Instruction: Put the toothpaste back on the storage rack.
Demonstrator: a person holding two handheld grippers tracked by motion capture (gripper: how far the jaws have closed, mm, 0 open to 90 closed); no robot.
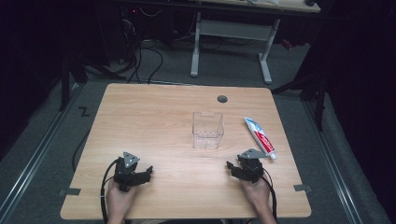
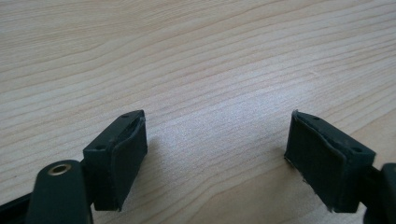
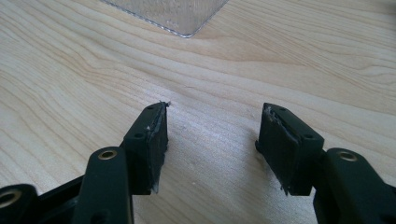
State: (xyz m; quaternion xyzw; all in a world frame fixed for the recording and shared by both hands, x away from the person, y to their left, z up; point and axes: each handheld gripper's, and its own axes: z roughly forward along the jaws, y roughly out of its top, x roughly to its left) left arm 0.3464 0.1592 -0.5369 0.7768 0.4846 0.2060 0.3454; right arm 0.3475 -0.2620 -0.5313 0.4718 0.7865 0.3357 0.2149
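Note:
A clear plastic box (image 1: 208,129) stands open-topped in the middle of the wooden table (image 1: 154,107). To its right lies a white, red and blue toothpaste tube (image 1: 260,137) near the table's right edge. My left gripper (image 1: 148,171) rests low at the front left, held by a hand, jaws apart over bare wood (image 2: 217,140). My right gripper (image 1: 230,166) sits at the front right, just below the tube's cap end, also open with nothing between its jaws (image 3: 212,128). A corner of the clear box (image 3: 173,14) shows ahead of it.
A round grey cable hole (image 1: 222,99) lies in the table's far side. Behind the table stands a white desk frame (image 1: 231,32) with cables on the floor. Grey tape marks (image 1: 69,192) sit at the table's front corners.

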